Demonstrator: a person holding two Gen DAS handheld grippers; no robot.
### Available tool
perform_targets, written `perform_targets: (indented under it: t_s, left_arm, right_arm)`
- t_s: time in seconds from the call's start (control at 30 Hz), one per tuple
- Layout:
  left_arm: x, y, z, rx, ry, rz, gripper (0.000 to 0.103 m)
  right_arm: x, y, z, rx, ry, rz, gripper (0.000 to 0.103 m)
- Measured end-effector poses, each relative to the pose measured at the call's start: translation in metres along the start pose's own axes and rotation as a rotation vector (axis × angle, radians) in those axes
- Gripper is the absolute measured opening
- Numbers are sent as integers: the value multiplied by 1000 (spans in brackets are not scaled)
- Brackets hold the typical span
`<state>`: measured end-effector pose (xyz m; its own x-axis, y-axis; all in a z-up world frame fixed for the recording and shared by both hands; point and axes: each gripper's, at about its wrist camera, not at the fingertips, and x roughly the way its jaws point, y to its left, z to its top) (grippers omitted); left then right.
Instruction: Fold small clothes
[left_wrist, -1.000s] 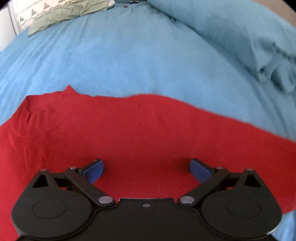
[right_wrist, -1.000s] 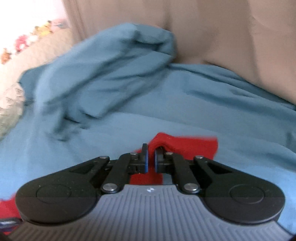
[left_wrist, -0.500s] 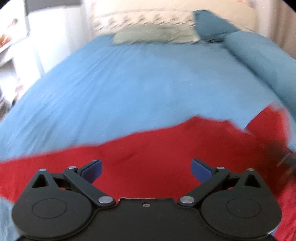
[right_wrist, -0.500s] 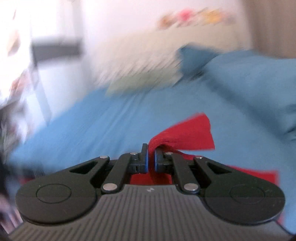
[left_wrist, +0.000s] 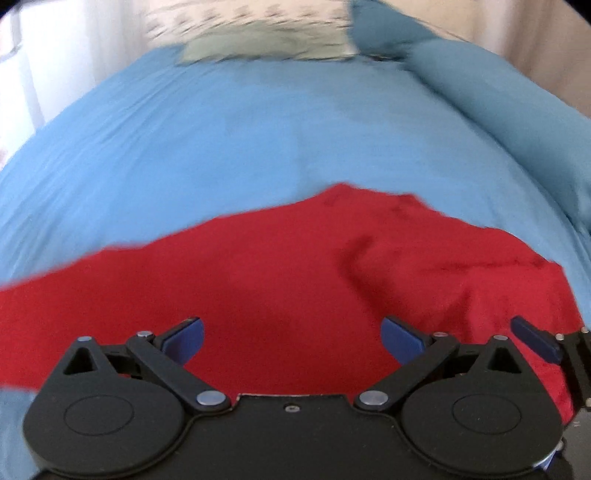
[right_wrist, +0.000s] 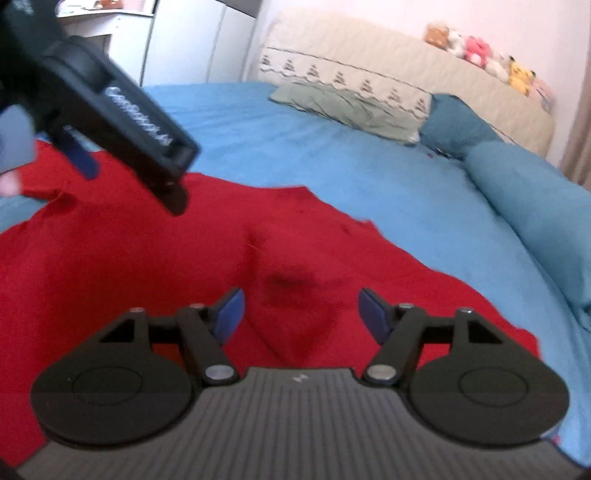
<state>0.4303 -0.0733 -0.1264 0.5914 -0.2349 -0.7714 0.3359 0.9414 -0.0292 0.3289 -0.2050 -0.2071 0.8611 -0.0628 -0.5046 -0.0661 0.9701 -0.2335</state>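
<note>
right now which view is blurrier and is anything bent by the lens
Left wrist view: motion-smeared throughout, the red cotton garment has soft edges and the patterned pillow is streaked. Right wrist view: sharper, though the black left gripper up close is soft. Both views: fisheye bows the blue bedsheet into a dome.

A bed (right_wrist: 332, 155) under a blue sheet fills the scene, with a green pillow (right_wrist: 351, 107) and a blue pillow (right_wrist: 454, 125) at its far end against a cream headboard (right_wrist: 388, 62). Plush toys (right_wrist: 480, 48) sit on the headboard before a pale pink wall (right_wrist: 369, 18). A rolled blue duvet (right_wrist: 535, 192) lies along the right, and white furniture (right_wrist: 184, 48) stands far left.
</note>
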Motion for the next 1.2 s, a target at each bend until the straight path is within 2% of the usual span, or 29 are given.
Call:
perform_targets:
  t_s: [0.07, 0.13, 0.23, 0.27, 0.3, 0.4, 0.57, 0.63, 0.73, 0.87, 1.0, 1.13, 1.17, 1.2]
  left_arm:
    - [4, -31, 2, 103, -8, -17, 103]
    - [16, -60, 0, 190, 17, -18, 103]
    - [40, -76, -6, 212, 61, 19, 100]
    - [44, -75, -8, 203, 70, 25, 93]
    - [51, -73, -8, 188, 75, 33, 87]
    - [52, -55, -9, 113, 55, 54, 82]
    - [37, -14, -12, -64, 4, 79, 80]
    - [33, 0, -18, -113, 4, 46, 80]
    - [32, 9, -29, -165, 25, 12, 72]
    - [25, 16, -34, -236, 2, -33, 72]
    - [26, 15, -28, -298, -20, -111, 74]
    - [32, 20, -21, -382, 0, -131, 74]
    - [33, 20, -21, -387, 16, -114, 67]
    - [33, 19, -20, -382, 30, -92, 44]
  right_arm:
    - [-16, -21, -8, 48, 8, -19, 85]
    - [-28, -42, -18, 100, 27, -34, 85]
    - [-48, -63, -31, 144, 45, -66, 85]
    - [-52, -68, -35, 162, 53, -66, 85]
    - [-56, -74, -38, 183, 60, -64, 85]
    - [-61, -85, -47, 217, 69, -63, 85]
    - [-61, -87, -54, 256, 71, -65, 85]
    - [-56, -87, -54, 263, 78, -73, 85]
    - [-54, -84, -58, 288, 92, -61, 85]
    - [-52, -87, -60, 303, 103, -52, 85]
    - [-51, -91, -61, 303, 110, -44, 87]
    - [-49, -93, -60, 317, 113, -44, 88]
    - [-50, -93, -60, 320, 112, -45, 88]
    - [-49, -93, -61, 324, 112, -44, 88]
